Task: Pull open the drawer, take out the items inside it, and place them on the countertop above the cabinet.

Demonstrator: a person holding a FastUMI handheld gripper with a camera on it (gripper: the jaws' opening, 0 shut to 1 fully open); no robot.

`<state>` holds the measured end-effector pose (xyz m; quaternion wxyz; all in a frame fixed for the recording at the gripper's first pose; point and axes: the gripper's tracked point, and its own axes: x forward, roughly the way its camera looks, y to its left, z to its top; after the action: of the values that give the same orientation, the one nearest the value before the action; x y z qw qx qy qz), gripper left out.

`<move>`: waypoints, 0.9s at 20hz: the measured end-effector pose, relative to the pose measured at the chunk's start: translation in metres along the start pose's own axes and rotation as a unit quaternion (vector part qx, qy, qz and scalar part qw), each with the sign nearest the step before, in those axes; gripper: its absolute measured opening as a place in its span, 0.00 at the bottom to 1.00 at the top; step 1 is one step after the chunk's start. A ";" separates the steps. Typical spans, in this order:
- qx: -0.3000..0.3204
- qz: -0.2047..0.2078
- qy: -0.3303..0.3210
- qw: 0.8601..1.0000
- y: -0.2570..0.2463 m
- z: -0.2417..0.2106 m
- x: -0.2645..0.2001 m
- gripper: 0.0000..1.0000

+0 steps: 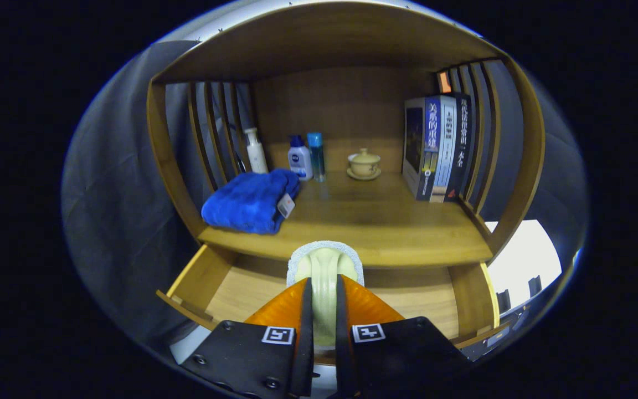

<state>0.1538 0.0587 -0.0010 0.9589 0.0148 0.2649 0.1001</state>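
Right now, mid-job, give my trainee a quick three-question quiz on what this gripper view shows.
1. True or false: the drawer under the countertop is already pulled open.
2. What does the gripper hold between its fingers?
A. the blue towel
B. a pale green brush with a whitish pad
C. the lidded teacup
3. Fill in: on the countertop, the folded blue towel lies to the ____ of the standing books.

Key:
1. True; its wooden floor shows below the countertop edge.
2. B; both fingers press on the brush handle, its head just ahead of them.
3. Left; the bottles and teacup stand between them, further back.
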 end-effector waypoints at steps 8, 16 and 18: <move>-0.015 -0.017 -0.054 0.998 -0.002 0.070 0.022 0.25; 0.009 -0.031 -0.019 0.999 -0.017 0.074 0.091 0.25; 0.009 -0.035 -0.003 0.999 -0.020 0.071 0.103 0.25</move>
<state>0.2801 0.0618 0.0060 0.9625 0.0146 0.2632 0.0641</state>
